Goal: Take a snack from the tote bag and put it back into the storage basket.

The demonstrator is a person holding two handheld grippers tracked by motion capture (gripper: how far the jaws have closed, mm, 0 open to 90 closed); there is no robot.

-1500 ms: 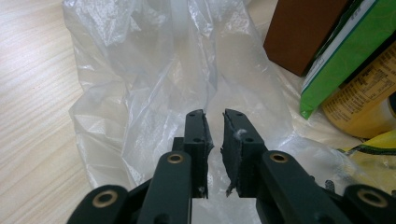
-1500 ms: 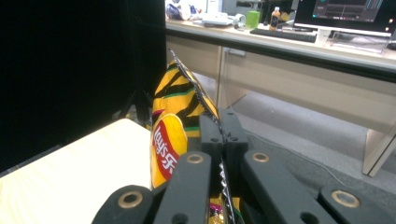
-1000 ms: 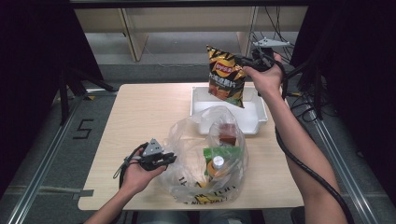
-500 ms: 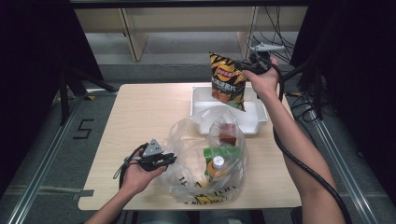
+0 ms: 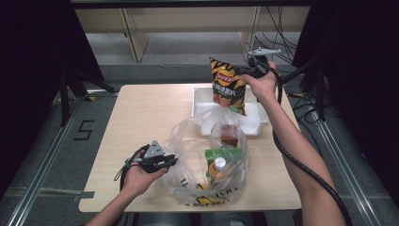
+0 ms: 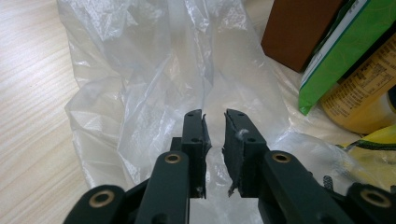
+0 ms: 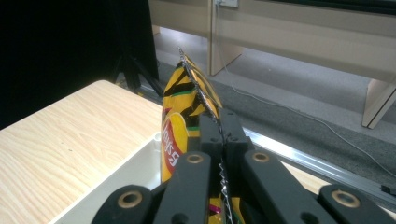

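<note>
In the high view, a pale wooden counter [image 5: 141, 122] is carrying a white rectangular tray [image 5: 256, 120] at its far right and a crinkled clear plastic bag [image 5: 197, 160] near the front edge. Inside the plastic bag, a brown box [image 5: 229, 134], a green carton [image 5: 221, 155] and a yellow-labelled bottle [image 5: 219, 165] are lying close together. The right tool [image 5: 248, 71] is gripping the sealed top edge of a chip bag [image 5: 227, 87], which is hanging upright over the tray's far half; I cannot tell whether its bottom is touching the tray. The chip bag is glossy yellow with black stripes and a red logo. The left tool [image 5: 169, 161] is sitting at the plastic bag's left side, with its cable looping back past the wrist.

In the left gripper view, the left tool [image 6: 214, 122] is standing at a narrow gap, with a thin fold of the wrinkled plastic bag [image 6: 154, 84] running between the jaws; whether the pads are pinching it I cannot tell. The brown box [image 6: 299, 32], the green carton [image 6: 345, 51] and the bottle [image 6: 359, 98] are lying just beyond, to the upper right.

In the right gripper view, the right tool [image 7: 219, 128] is clamping tight on the crimped, serrated seam of the chip bag [image 7: 180, 126], which is hanging at the white tray's [image 7: 121, 177] rim, with the counter [image 7: 65, 140] stretching away at the left.
</note>
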